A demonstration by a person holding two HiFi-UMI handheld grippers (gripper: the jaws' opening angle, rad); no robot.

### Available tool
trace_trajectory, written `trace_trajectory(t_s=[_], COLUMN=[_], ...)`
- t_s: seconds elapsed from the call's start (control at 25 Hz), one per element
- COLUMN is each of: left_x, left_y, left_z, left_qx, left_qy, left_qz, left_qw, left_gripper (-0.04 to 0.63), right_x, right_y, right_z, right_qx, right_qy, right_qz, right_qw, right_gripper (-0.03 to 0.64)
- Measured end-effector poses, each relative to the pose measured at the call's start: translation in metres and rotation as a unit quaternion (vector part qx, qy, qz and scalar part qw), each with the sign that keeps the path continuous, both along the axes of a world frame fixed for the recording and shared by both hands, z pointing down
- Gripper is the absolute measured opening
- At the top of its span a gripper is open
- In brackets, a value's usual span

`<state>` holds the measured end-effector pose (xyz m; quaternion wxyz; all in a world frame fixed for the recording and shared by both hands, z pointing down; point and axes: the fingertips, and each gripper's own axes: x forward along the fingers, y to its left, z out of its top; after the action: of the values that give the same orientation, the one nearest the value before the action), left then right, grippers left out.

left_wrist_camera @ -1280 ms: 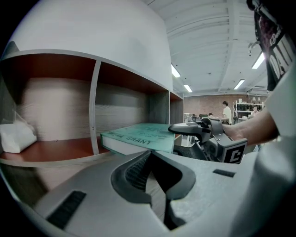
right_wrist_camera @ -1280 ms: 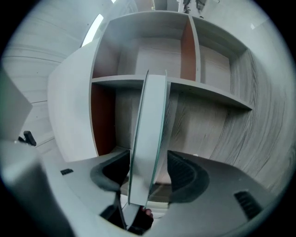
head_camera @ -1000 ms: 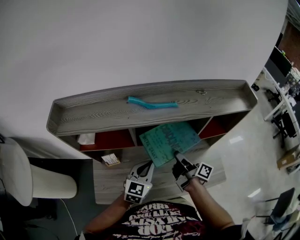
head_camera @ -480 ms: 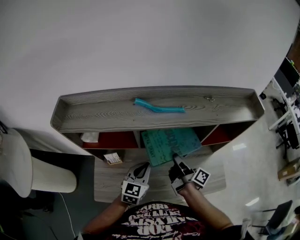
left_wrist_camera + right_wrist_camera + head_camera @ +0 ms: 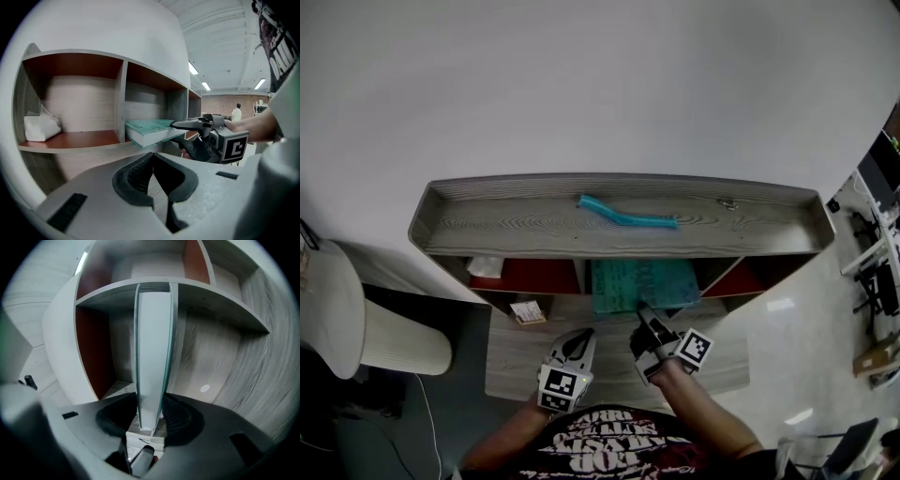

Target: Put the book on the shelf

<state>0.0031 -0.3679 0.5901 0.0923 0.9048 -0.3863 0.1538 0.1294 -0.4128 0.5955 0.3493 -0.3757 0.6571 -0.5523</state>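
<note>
Head view: the book (image 5: 642, 284) was tilted in front of the shelf (image 5: 534, 230). Now it's squared up, with its far half inside the middle compartment. The right gripper (image 5: 645, 323) pinches its near edge, and the left gripper (image 5: 577, 339) hangs near, to its left.

Left gripper view: jaws pressed together, nothing in them. The book lies flat at board level, its near part sticking out.

Right gripper view: jaws have just closed a little, clamped on the book's edge.

Likely nearly shelved; it still needs a push in and release.
</note>
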Motion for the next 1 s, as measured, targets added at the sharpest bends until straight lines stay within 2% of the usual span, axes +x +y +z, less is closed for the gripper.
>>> trace_trajectory(t_s=[0.52, 0.56, 0.64, 0.72, 0.92, 1.0], left_x=[-0.001, 0.001, 0.004, 0.005, 0.008, 0.007], left_y=[0.024, 0.026, 0.03, 0.033, 0.039, 0.038], left_z=[0.004, 0.002, -0.001, -0.004, -0.006, -0.011], left_qx=[-0.008, -0.006, -0.003, 0.0, 0.003, 0.007], left_qy=[-0.008, -0.007, -0.004, -0.001, 0.016, 0.022], left_qz=[-0.016, -0.016, -0.018, -0.022, -0.032, -0.04], left_qw=[0.9998, 0.9998, 0.9998, 0.9998, 0.9993, 0.9989], left_gripper=[0.006, 0.006, 0.006, 0.006, 0.006, 0.006], right_x=[-0.004, -0.004, -0.004, -0.005, -0.003, 0.002], right_y=[-0.008, -0.007, -0.001, 0.01, 0.044, 0.054], right_z=[-0.001, -0.002, -0.003, -0.002, -0.004, -0.003], right_qx=[0.001, 0.003, 0.005, 0.007, 0.038, 0.05], right_qy=[0.012, 0.024, 0.045, 0.066, 0.144, 0.204], right_qz=[-0.02, -0.025, -0.039, -0.055, -0.091, -0.1], right_qw=[1.0, 0.999, 0.998, 0.996, 0.985, 0.973], right_gripper=[0.179, 0.179, 0.242, 0.265, 0.238, 0.209])
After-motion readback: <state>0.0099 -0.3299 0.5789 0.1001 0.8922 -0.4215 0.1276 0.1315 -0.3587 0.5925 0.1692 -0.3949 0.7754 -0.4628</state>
